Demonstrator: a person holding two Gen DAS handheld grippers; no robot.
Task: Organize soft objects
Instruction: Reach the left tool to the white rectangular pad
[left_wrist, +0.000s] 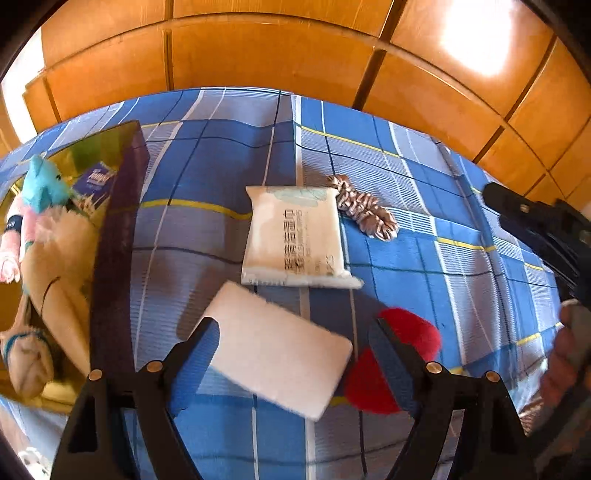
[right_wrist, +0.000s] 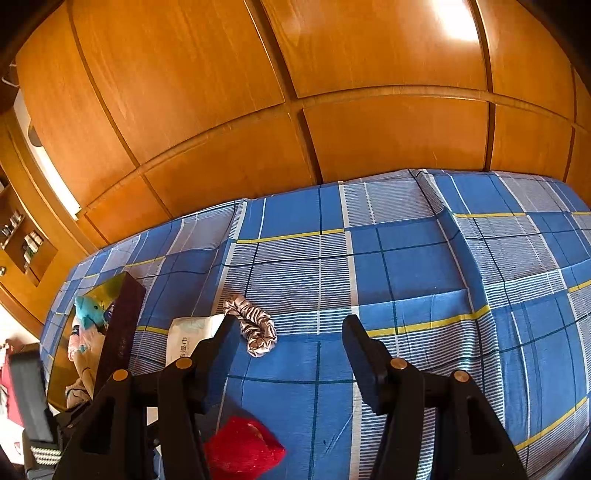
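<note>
Lying across the whole lower half of the left wrist view is a bed under a blue plaid sheet (left_wrist: 229, 155), with orange wooden wardrobe panels (left_wrist: 266, 48) behind it. At the far left of that frame sits a dark box with a gold lining (left_wrist: 118, 206), and in it are a turquoise plush (left_wrist: 44, 184), a pale cream plush (left_wrist: 55, 251) and a purple tissue pack (left_wrist: 96, 181). In the centre a white wipes packet (left_wrist: 293, 236) lies flat on the sheet, and a striped satin scrunchie (left_wrist: 364, 208) touches its upper right corner. Lower down, the left gripper (left_wrist: 295, 326) stands wide open; a white sponge pad (left_wrist: 277, 350) shows between its fingers, blurred, touching the left finger but not clamped. A red plush (left_wrist: 402, 354) lies behind the right finger. At the right edge of the frame the right gripper (left_wrist: 539, 225) reaches in, held by a hand (left_wrist: 565, 350).

In the right wrist view the box (right_wrist: 122, 332) is at the lower left, the wipes packet (right_wrist: 192, 336) and scrunchie (right_wrist: 255, 328) near the left finger, and the red plush (right_wrist: 243, 448) at the bottom. The right gripper (right_wrist: 288, 325) is wide open and holds nothing, above bare sheet (right_wrist: 406, 266).
</note>
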